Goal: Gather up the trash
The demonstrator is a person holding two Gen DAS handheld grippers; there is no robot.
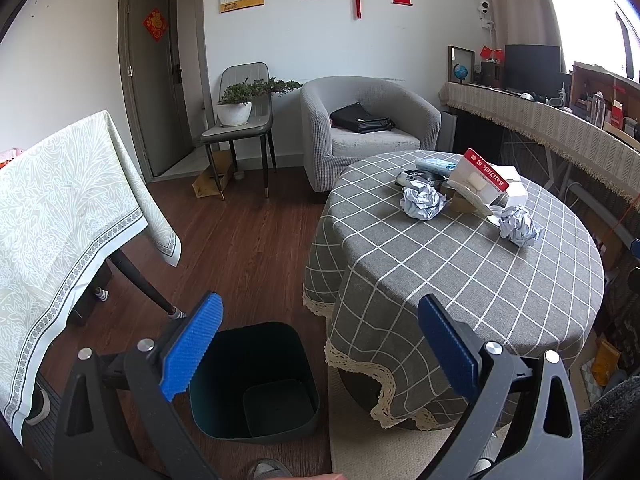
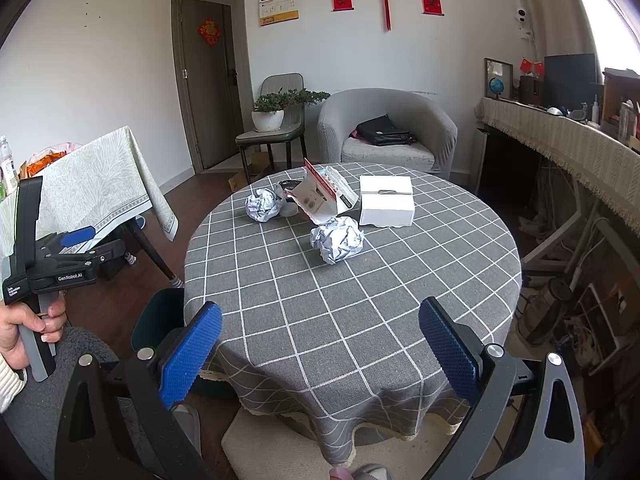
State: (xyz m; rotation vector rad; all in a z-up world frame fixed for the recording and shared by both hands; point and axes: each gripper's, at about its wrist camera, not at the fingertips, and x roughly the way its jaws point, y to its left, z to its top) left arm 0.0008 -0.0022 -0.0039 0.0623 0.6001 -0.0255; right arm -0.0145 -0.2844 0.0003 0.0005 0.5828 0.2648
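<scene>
grey checked tablecloth (image 2: 340, 304) covers the round table, and the trash sits on its far half: two crumpled paper balls, a torn red-and-white sandisk package (image 2: 326, 194) and a white box (image 2: 386, 200). the nearer paper ball (image 2: 338, 244) lies straight ahead of the right gripper (image 2: 320, 344), a little right of centre and well apart from the blue pads, with only bare cloth between. the farther paper ball (image 2: 262, 206) sits behind it to the left, just beside the package. both wads are roughly round, so no long axis dictates the approach.

the right gripper's jaws are spread wide and hold nothing. the left gripper (image 1: 318, 344) is likewise spread and empty; it hangs off the table's left side, over the dark green bin (image 1: 256, 380) on the wooden floor.

the right hand looks nearer to the paper, so a forward reach across open cloth seems the likely move. the bin stands close against the table's draped edge, and a second clothed table (image 1: 60, 208) narrows the room further left
</scene>
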